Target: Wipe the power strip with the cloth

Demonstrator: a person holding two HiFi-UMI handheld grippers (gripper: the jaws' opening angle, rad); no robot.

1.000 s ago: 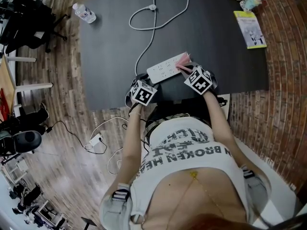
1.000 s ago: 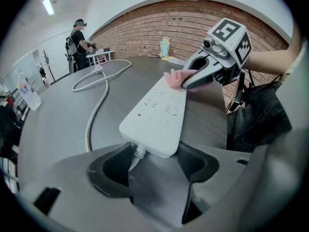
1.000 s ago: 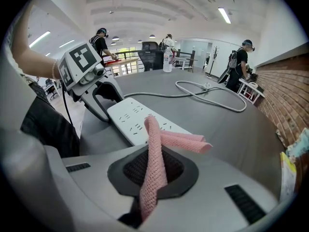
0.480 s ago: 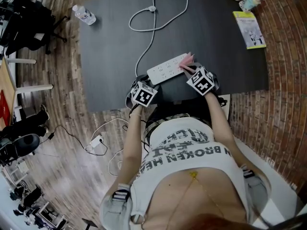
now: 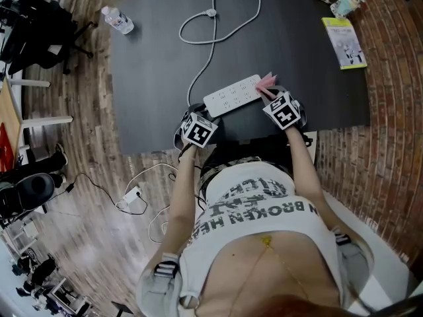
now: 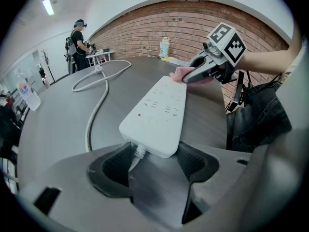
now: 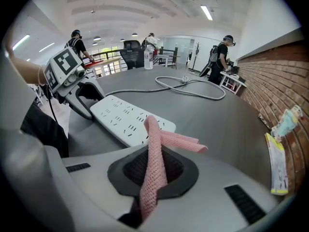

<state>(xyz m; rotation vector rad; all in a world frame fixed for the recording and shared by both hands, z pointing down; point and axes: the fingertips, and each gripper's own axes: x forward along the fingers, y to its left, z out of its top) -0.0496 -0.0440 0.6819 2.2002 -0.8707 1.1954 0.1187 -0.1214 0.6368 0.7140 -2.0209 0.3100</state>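
The white power strip (image 5: 232, 95) (image 6: 157, 112) (image 7: 130, 120) lies on the dark worktop (image 5: 152, 65), near its near edge. The left tool (image 5: 198, 109) (image 6: 154, 163) has its jaws wide, and they clasp the strip's left end, where the cable comes out. The right tool (image 5: 269, 92) (image 7: 153, 170) is closed on the pink cloth (image 5: 268, 81) (image 6: 179, 72) (image 7: 154, 163). The cloth's free end touches the strip's right end.

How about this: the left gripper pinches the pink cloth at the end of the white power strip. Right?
No. The right gripper pinches the pink cloth, not the left; the right gripper view shows it. The cloth is at the end of the white power strip.
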